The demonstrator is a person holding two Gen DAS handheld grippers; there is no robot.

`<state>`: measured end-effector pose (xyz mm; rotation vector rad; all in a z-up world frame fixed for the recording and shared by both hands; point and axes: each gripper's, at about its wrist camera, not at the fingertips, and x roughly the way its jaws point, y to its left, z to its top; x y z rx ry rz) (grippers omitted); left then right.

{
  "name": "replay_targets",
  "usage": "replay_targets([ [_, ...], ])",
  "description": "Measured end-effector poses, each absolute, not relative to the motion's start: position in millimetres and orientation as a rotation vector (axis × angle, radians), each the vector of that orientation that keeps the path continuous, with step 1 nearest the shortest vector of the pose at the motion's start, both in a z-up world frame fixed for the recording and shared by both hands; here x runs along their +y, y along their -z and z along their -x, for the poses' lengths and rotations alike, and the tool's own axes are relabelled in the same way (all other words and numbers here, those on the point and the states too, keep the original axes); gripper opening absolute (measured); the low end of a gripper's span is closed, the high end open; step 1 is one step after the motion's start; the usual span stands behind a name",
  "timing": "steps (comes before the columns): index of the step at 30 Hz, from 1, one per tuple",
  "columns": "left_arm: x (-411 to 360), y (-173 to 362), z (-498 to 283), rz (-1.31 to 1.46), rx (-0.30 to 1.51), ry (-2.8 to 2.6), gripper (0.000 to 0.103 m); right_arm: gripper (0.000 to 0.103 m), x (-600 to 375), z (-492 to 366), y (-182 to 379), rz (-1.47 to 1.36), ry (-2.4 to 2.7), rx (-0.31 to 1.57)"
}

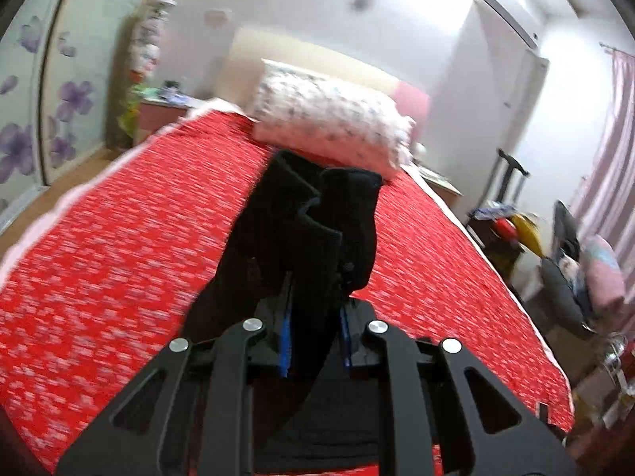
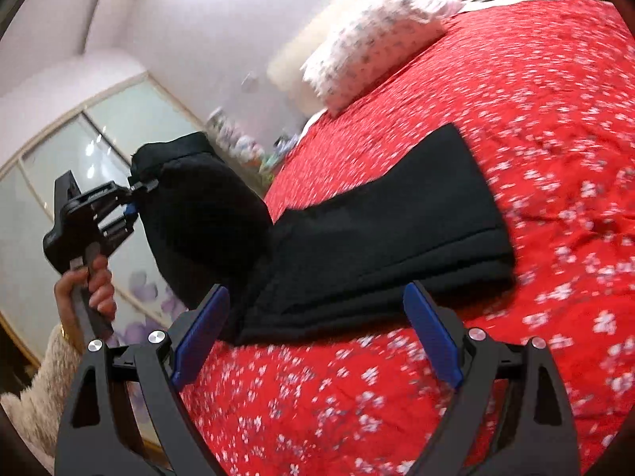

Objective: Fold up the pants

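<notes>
The black pants [image 2: 377, 246] lie partly folded on the red flowered bedspread [image 2: 535, 99]. One end of them is lifted off the bed. My left gripper [image 2: 133, 198], held by a hand [image 2: 97, 281], is shut on that raised end at the left. In the left wrist view the black cloth [image 1: 301, 230] hangs bunched between the blue pads [image 1: 285, 329] of my left gripper [image 1: 315, 309] and hides the fingertips. My right gripper [image 2: 316, 293] stands open low over the bed. Its blue pads [image 2: 432, 341] are spread on either side of the near folded edge and do not press on it.
A flowered white pillow [image 1: 329, 123] lies at the head of the bed [image 1: 119, 238], just beyond the pants. A sliding wardrobe with purple flowers [image 1: 24, 127] stands on the left. A bedside table [image 1: 162, 111], a white cabinet [image 1: 500, 79] and piled clutter [image 1: 575, 269] flank the bed.
</notes>
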<state>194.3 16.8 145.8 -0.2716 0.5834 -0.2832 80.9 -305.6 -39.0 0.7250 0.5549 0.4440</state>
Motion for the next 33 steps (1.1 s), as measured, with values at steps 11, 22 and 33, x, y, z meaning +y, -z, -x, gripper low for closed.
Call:
replay_targets([
  [11,-111,-66,-228,0.298,0.819,0.435,0.016,0.091,-340,-74,46,-0.872,-0.345,0.485],
  [22,-183,-32,-198,0.128,0.816,0.533,0.016,0.092,-364,-63,49,-0.942,-0.219,0.425],
  [33,-197,6,-177,0.034,0.828,0.532,0.017,0.092,-364,-70,52,-0.941,-0.201,0.424],
])
